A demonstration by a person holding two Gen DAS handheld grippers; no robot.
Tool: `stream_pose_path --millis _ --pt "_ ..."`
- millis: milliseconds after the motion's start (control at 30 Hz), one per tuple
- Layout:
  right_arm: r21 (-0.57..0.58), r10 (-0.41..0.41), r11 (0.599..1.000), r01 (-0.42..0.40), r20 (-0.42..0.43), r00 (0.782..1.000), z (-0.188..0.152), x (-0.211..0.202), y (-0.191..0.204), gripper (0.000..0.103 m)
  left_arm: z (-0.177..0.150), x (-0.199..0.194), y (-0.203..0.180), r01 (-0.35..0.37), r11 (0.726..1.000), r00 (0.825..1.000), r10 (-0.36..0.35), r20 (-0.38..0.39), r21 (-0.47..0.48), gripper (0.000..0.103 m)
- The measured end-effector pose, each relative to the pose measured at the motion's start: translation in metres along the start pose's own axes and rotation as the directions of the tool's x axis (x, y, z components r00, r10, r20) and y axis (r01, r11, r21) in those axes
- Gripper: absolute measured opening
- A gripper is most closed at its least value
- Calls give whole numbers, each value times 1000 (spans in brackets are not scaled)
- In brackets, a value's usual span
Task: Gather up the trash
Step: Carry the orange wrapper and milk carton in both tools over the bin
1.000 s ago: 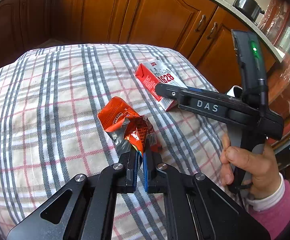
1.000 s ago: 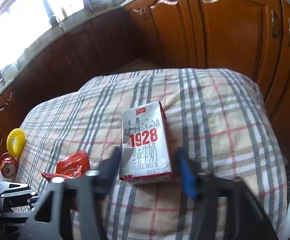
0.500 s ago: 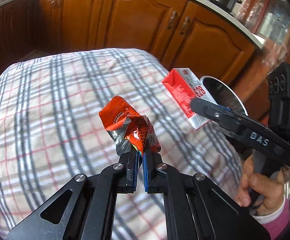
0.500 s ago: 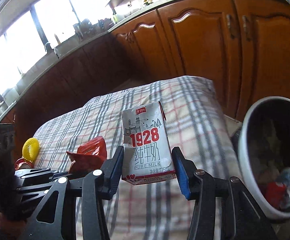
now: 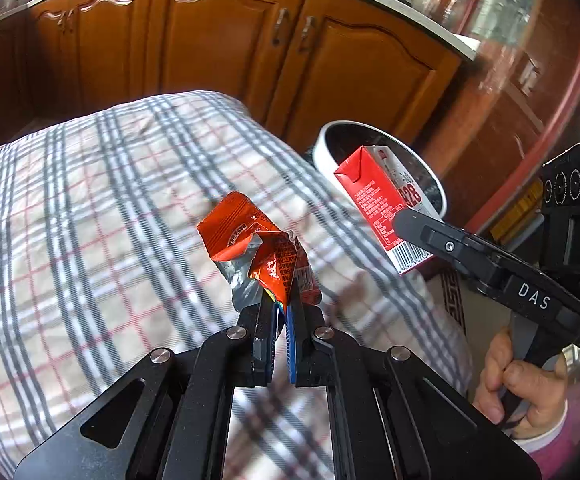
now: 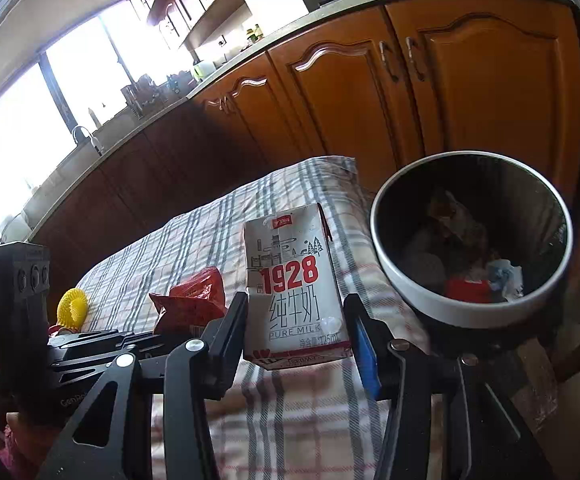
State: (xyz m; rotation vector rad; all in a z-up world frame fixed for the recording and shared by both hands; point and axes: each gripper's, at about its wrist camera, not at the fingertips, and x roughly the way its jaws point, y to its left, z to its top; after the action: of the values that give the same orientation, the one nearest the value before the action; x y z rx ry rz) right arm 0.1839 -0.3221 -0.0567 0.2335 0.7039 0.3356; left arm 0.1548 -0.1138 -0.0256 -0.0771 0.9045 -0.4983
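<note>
Wrapper [image 5: 255, 248], crumpled, orange-red with a silver lining, sat at frame centre in the left wrist view, pinched by its lower edge between the closed jaws of the left gripper [image 5: 281, 312] and held clear above the plaid-covered surface [image 5: 89, 208]. At right of frame, the right gripper [image 5: 406, 226] clamped a milk carton [image 5: 382, 204], red side showing, in front of a white-rimmed trash bin [image 5: 326, 140]. A hand [image 5: 518, 392] at lower right grasped that gripper's handle. Wooden cabinets [image 5: 217, 40] filled the upper frame.

Right wrist view: milk carton [image 6: 296, 284], marked "1928 PURE MILK", stood upright at centre, gripped on both sides by the jaws of the right gripper [image 6: 296, 332]. Trash bin [image 6: 398, 280] lay at right, just beside the carton, with red and white scraps inside. Wrapper [image 6: 191, 300] appeared left of the carton, above the left gripper [image 6: 185, 330]. Yellow ring-shaped object [image 6: 73, 306] sat at far left on the plaid-covered surface [image 6: 209, 232].
</note>
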Motion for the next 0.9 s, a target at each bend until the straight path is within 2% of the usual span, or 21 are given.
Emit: stream_pose_path --millis 400,900 --pt "50 -36 998 34 32 999 -12 -30 -30 49 0 2 -38 22 997 1000 -23 7 67 3" --pt "88 -76 994 69 79 994 -8 -52 -56 49 16 17 -68 35 991 999 -36 2 131 3"
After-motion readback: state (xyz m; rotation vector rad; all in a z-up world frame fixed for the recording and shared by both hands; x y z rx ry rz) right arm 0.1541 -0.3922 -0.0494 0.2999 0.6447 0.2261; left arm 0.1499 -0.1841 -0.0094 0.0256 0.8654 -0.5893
